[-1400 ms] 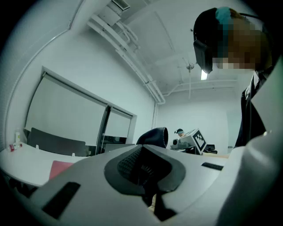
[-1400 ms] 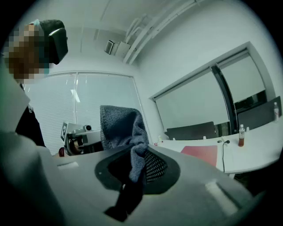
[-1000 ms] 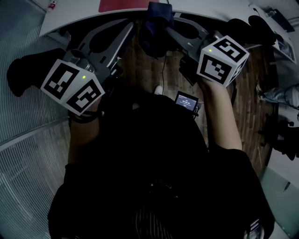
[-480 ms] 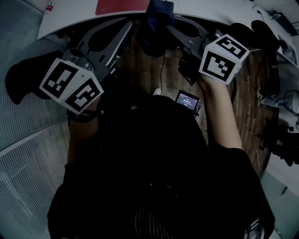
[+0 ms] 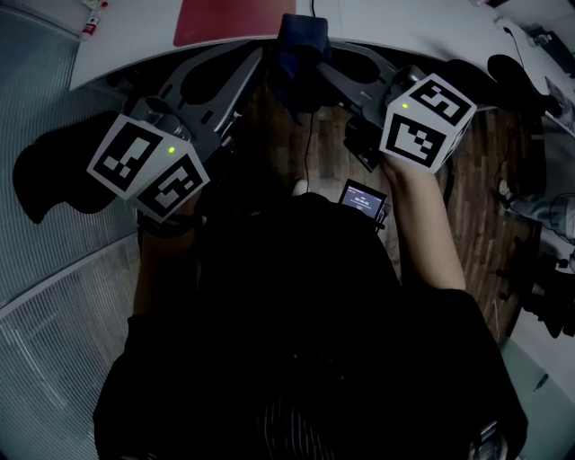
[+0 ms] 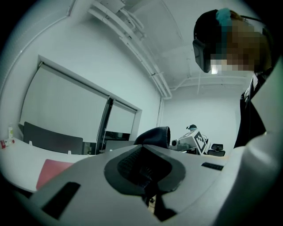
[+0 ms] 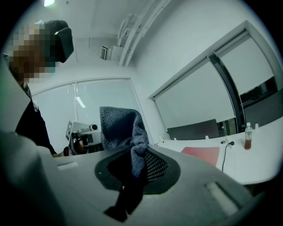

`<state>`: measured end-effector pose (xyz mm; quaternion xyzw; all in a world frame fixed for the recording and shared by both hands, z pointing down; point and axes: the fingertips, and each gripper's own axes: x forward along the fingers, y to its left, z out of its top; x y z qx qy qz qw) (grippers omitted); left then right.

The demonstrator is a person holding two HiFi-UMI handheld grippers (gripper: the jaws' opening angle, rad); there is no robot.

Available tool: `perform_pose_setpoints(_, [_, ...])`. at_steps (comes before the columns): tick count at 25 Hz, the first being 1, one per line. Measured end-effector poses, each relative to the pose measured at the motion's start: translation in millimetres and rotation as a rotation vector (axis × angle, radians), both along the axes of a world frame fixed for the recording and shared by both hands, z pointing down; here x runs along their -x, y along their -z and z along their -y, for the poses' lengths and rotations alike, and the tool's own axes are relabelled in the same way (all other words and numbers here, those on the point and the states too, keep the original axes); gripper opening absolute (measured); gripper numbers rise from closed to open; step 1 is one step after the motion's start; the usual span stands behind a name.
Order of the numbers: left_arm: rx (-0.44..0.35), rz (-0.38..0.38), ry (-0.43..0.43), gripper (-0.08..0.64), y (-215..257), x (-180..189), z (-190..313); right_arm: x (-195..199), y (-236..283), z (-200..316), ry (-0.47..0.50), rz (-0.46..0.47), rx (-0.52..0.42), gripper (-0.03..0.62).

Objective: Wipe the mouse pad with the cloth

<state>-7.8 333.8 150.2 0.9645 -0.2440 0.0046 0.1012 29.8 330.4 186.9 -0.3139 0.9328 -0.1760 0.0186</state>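
Observation:
A dark blue cloth point(image 5: 301, 45) hangs between my two grippers, just off the edge of the white table point(image 5: 404, 22). In the head view my left gripper point(image 5: 265, 56) reaches it from the left and my right gripper point(image 5: 328, 56) from the right. In the right gripper view the cloth point(image 7: 119, 126) is pinched in the shut jaws of my right gripper point(image 7: 137, 154) and bunches above them. In the left gripper view the cloth point(image 6: 154, 134) bulges at the shut tips of my left gripper point(image 6: 148, 152). The red mouse pad point(image 5: 229, 20) lies flat on the table beyond the cloth.
A small bottle point(image 7: 248, 136) and a black cable point(image 7: 225, 154) sit on the table right of the red pad point(image 7: 201, 153). Black chairs point(image 5: 54, 171) stand at the left over a wooden floor point(image 5: 476, 180). A small lit screen point(image 5: 362, 196) hangs at the person's chest.
More of the table and the red pad shows at the top of the head view. Both grippers have shifted slightly, still meeting at the cloth.

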Motion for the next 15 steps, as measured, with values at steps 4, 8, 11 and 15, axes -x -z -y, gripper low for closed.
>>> perform_pose_setpoints(4, [0.015, 0.011, 0.006, 0.006, 3, 0, 2, -3, -6, 2, 0.008, 0.039, 0.03, 0.037])
perform_pose_setpoints(8, [0.034, 0.025, -0.01, 0.006, -6, -7, 0, -6, -7, 1, 0.011, 0.054, 0.021, 0.037])
perform_pose_setpoints(11, [0.044, 0.037, -0.022, 0.006, -14, -9, -1, -7, -8, 0, 0.017, 0.057, 0.01, 0.037])
perform_pose_setpoints(15, [0.054, 0.058, -0.03, 0.006, -25, -3, 7, -9, -13, 2, 0.0, 0.06, 0.011, 0.037])
